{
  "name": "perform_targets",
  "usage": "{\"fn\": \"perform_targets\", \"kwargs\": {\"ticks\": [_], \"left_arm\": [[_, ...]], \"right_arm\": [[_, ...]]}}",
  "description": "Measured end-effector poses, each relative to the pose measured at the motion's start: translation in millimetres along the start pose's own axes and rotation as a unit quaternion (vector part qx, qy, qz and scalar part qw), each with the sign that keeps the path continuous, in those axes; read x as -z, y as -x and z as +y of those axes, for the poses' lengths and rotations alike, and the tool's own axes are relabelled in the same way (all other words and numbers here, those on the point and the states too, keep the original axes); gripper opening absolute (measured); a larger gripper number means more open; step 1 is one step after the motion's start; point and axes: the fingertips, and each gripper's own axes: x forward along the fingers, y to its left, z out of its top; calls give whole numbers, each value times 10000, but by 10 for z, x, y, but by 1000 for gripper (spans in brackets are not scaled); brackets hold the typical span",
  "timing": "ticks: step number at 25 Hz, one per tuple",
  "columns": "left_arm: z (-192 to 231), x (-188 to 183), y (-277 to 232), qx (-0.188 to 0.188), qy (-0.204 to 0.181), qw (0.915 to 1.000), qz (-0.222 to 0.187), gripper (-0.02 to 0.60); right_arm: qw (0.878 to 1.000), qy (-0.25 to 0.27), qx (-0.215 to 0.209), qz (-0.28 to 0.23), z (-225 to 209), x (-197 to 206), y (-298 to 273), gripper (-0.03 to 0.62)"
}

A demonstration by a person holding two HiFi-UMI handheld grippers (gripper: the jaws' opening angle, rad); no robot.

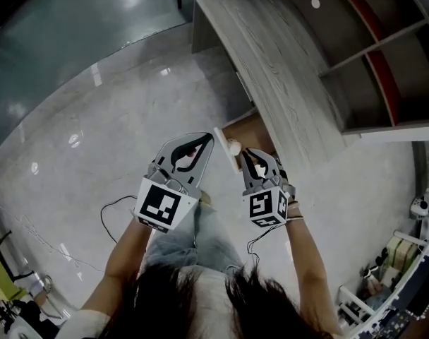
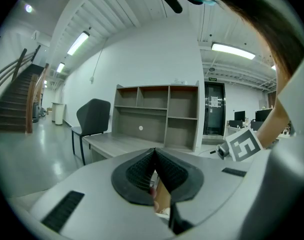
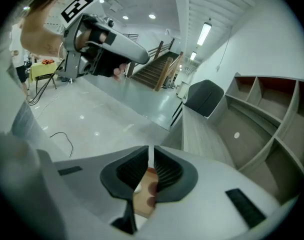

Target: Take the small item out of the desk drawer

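The drawer (image 1: 251,134) is standing open under the desk (image 1: 292,83) at the centre of the head view. A pale small item (image 1: 233,147) is apparently lying at its near end, just behind the drawer front and not yet taken. The left tool (image 1: 209,138) and the right tool (image 1: 248,154) are hovering close over it, each with jaws pressed together on nothing, so grasping and lifting out are still remaining.
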Motion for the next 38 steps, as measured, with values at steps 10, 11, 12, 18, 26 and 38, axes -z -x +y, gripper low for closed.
{"fn": "perform_targets", "kwargs": {"ticks": [10,11,12,18,26,38], "left_arm": [[135,241,-64,-61,39,9999,121,12],[152,257,-70,-66,40,9999,134,12],[170,270,-78,-71,50,9999,140,12],[244,366,-149,-79,146,9998,116,12],[308,511,-199,-88,149,9996,215,12],[373,663,-258,-87,144,9995,258,12]], "right_arm": [[9956,671,-451,465,218,361,-314,31],[9949,723,-490,502,234,387,-342,31],[9941,776,-529,541,248,412,-371,31],[9889,1020,-754,771,325,599,-561,42],[9787,1380,-1083,1063,456,817,-759,86],[9583,1938,-1455,1514,612,1191,-1012,127]]}}
